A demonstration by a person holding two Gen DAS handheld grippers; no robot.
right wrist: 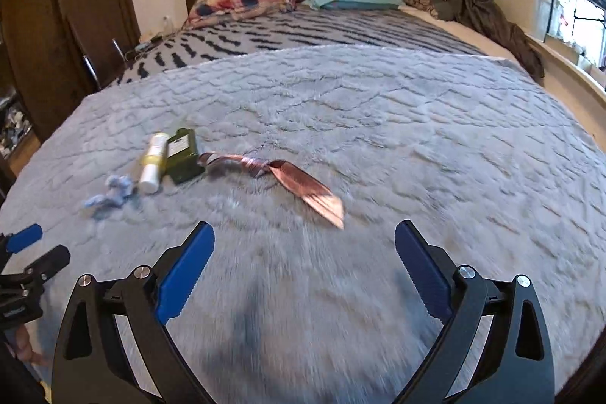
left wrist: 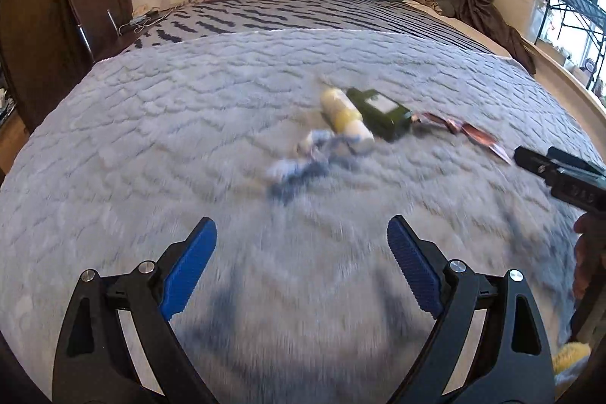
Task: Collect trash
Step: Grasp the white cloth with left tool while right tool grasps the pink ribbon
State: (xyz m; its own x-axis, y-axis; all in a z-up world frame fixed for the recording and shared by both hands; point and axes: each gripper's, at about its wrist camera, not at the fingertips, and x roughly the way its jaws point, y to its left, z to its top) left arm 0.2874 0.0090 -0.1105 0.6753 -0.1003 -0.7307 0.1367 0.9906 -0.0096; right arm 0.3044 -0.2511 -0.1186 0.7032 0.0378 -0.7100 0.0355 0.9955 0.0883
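While my left gripper (left wrist: 302, 226) hangs over the grey fleece blanket (left wrist: 189, 124) with its jaws spread and nothing between them, its camera shows the trash ahead: a crumpled blue scrap (left wrist: 299, 158), a yellow-white bottle (left wrist: 346, 116) touching a dark green bottle (left wrist: 380, 112), a coppery wrapper (left wrist: 469, 135); on the right wrist view my right gripper (right wrist: 305, 233) is likewise released and empty, the wrapper (right wrist: 303, 186) lying nearest, the bottles (right wrist: 178, 158) beyond it to the left.

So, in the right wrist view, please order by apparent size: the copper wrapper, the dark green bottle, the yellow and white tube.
1. copper wrapper, clearly largest, though it lies nearest the camera.
2. dark green bottle and yellow and white tube: too alike to rank.
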